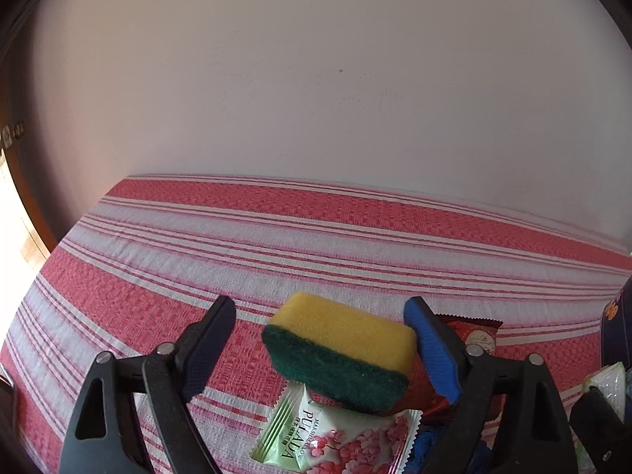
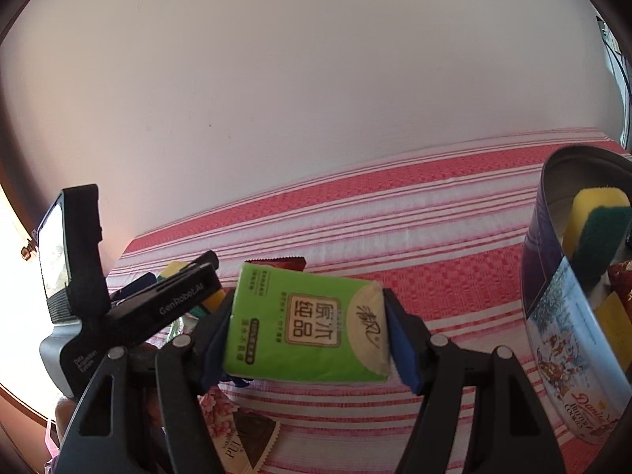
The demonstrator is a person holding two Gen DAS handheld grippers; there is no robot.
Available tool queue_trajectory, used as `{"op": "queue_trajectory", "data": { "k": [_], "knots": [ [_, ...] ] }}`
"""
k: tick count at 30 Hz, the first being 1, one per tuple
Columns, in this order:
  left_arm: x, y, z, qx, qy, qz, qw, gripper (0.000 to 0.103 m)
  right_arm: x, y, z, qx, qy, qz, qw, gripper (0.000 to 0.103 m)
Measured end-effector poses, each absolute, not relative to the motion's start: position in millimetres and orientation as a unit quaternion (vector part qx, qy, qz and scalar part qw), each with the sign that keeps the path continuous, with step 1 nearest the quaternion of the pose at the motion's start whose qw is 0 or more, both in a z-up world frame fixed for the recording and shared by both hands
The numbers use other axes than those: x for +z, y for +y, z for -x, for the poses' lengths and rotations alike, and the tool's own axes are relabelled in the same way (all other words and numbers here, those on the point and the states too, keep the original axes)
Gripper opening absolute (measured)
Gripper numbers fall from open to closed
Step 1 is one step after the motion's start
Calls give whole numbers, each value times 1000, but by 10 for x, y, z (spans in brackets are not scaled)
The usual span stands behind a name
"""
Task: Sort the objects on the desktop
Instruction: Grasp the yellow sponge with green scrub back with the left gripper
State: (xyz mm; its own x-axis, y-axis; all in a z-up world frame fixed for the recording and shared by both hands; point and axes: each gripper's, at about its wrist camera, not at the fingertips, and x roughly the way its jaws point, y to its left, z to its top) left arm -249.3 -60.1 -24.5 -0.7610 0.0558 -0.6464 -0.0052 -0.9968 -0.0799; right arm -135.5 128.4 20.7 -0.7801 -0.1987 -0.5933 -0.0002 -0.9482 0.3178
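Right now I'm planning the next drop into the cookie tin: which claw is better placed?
Right. The right claw grips the tissue pack with the cookie tin beside it; the left claw stands open around a sponge.

Tablecloth (image 1: 158,276): woven cloth, coarse textured, matt. Sponge (image 1: 339,347): porous yellow foam, rough green scouring layer. Marshmallow sachet (image 1: 335,438), at sponge's 6 o'clock: glossy plastic film. Tissue pack (image 2: 306,326): smooth glossy wrap. Cookie tin (image 2: 568,316): metal, printed glossy exterior, dull interior.
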Motion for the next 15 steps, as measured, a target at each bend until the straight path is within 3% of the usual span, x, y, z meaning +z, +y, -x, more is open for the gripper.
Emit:
{"op": "queue_trajectory", "data": {
  "k": [1, 2, 15],
  "knots": [
    [-252, -656, 2496, 936, -55, 346, 29, 70, 213, 1275, 1343, -933, -148, -325, 51, 70],
    [-253, -685, 2482, 935, -68, 346, 42, 66, 221, 1266, 1332, -935, -143, -322, 49, 70],
    [117, -717, 1954, 970, -72, 219, 72, 65, 440, 1213, 1031, -967, -101, -235, 10, 70]
  ]
}}
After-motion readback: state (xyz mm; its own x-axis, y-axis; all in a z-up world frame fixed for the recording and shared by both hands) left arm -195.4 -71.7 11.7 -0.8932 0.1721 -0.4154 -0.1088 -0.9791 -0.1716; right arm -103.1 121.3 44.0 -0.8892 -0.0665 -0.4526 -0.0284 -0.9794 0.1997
